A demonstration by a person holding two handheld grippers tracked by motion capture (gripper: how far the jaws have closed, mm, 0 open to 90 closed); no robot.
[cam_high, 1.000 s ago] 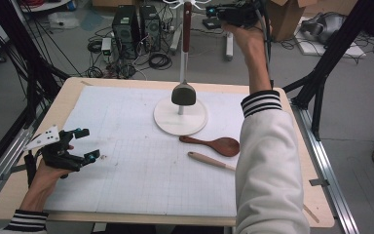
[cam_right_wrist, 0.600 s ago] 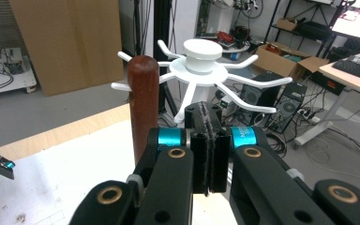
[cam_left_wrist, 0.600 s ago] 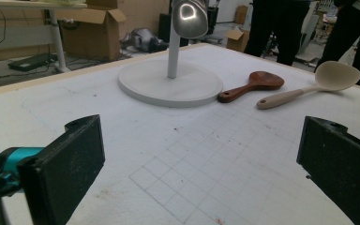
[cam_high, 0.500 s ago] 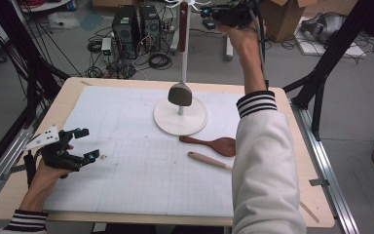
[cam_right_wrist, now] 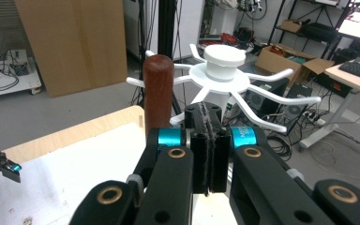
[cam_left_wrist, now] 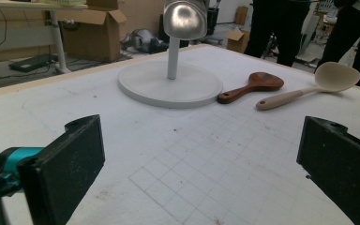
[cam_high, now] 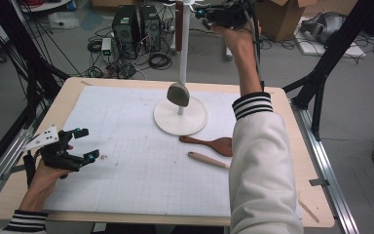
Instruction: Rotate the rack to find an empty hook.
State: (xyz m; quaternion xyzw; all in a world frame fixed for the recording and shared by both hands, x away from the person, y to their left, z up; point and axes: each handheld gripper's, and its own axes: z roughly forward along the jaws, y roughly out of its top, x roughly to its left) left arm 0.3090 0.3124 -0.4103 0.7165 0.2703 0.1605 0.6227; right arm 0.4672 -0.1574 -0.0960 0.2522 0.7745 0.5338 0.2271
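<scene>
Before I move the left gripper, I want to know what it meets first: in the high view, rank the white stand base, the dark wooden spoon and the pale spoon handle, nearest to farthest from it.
1. White stand base, ahead and to its right.
2. Pale spoon handle and dark wooden spoon, straight off to its right: too close to call.

The left gripper sits at the table's left edge.

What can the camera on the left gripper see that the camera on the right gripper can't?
The left gripper view alone shows the stand's round white base, the hanging metal ladle bowl, the dark wooden spoon and the pale spoon lying on the mat, between its own wide-open jaws. The right gripper view alone shows the stand's white hook arms, its cap, a brown wooden handle hanging there, and its own jaws pressed shut on nothing. Both share the white mat and the stand.
</scene>
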